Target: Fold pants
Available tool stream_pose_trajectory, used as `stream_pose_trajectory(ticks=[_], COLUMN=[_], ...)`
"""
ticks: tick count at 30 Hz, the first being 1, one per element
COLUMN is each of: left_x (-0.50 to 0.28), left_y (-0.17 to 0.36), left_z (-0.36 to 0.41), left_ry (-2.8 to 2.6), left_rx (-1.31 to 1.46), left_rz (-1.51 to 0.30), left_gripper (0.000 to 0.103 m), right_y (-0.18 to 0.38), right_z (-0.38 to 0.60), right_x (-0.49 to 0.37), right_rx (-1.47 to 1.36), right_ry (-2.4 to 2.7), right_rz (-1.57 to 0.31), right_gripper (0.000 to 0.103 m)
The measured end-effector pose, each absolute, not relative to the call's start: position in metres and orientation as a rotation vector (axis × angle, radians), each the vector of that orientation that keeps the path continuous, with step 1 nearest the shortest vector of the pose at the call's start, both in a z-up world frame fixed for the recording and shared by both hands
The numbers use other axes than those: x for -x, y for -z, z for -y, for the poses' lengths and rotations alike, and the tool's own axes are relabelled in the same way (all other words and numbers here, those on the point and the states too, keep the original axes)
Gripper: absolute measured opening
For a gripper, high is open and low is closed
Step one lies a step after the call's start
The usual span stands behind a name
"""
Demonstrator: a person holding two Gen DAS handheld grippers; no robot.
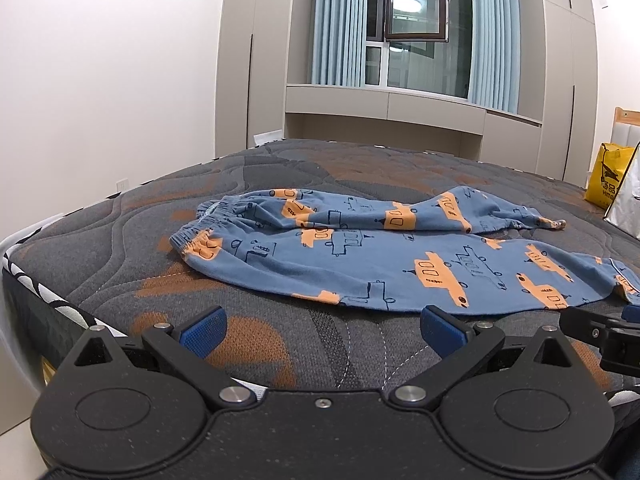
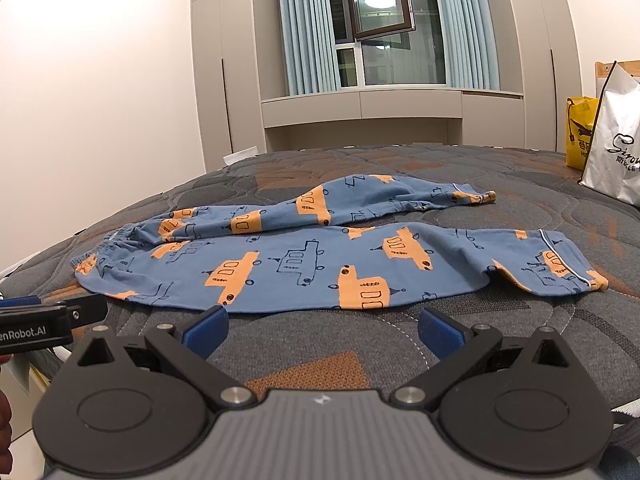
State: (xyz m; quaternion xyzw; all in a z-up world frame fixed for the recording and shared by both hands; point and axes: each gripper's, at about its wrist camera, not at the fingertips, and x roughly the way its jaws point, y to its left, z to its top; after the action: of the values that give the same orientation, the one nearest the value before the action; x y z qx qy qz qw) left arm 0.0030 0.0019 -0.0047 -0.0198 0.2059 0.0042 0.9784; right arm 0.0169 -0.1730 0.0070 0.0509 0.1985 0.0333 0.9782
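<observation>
Your blue pajama pants (image 1: pixel 400 256) with orange car prints lie spread out on the mattress (image 1: pixel 280 344), waistband (image 1: pixel 208 220) toward your left and the two legs running off to your right. The near leg lies fairly flat, ending in a white-piped cuff (image 2: pixel 560 268); the far leg (image 2: pixel 360 200) is rumpled and angles away from it, so the cuffs sit apart.

Your left hand-held gripper (image 1: pixel 322 330) hovers just short of the pants' near edge, its blue-padded fingers spread wide with nothing between them. Your right hand-held gripper (image 2: pixel 322 330) is likewise spread wide and holding nothing, just short of the near leg's edge. In each wrist view the other gripper shows at the frame's side, so the two sit side by side.

Further out on the mattress to your right stand a white shopping bag (image 2: pixel 616 152) and a yellow bag (image 2: pixel 580 136) behind it. Beyond the bed are a curtained window (image 1: pixel 416 28) and pale cabinets (image 1: pixel 400 108).
</observation>
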Motion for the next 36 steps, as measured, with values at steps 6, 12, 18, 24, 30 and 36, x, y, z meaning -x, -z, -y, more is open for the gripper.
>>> stream_pose_trajectory(ticks=[6, 12, 18, 24, 30, 36], left_x=[-0.004, -0.007, -0.008, -0.009, -0.012, -0.021], left_y=[0.005, 0.007, 0.007, 0.007, 0.006, -0.004], left_z=[-0.002, -0.002, -0.002, -0.002, -0.004, -0.011], left_ry=[-0.006, -0.006, -0.004, -0.003, 0.002, -0.005], left_rx=[0.044, 0.048, 0.049, 0.045, 0.061, 0.051], left_rz=[-0.423, -0.439, -0.441, -0.444, -0.448, -0.428], left_gripper=[0.103, 0.102, 0.103, 0.103, 0.102, 0.102], right_y=[-0.007, -0.006, -0.003, -0.004, -0.006, -0.022], right_z=[0.173, 0.173, 0.173, 0.172, 0.173, 0.169], right_x=[-0.017, -0.017, -0.017, -0.019, -0.024, -0.040], right_rx=[-0.102, -0.103, -0.102, -0.100, -0.109, -0.081], right_ry=[-0.067, -0.068, -0.079, -0.099, -0.126, -0.152], right_rz=[-0.400, -0.403, -0.403, -0.403, -0.415, -0.437], right_gripper=[0.103, 0.103, 0.103, 0.103, 0.103, 0.103])
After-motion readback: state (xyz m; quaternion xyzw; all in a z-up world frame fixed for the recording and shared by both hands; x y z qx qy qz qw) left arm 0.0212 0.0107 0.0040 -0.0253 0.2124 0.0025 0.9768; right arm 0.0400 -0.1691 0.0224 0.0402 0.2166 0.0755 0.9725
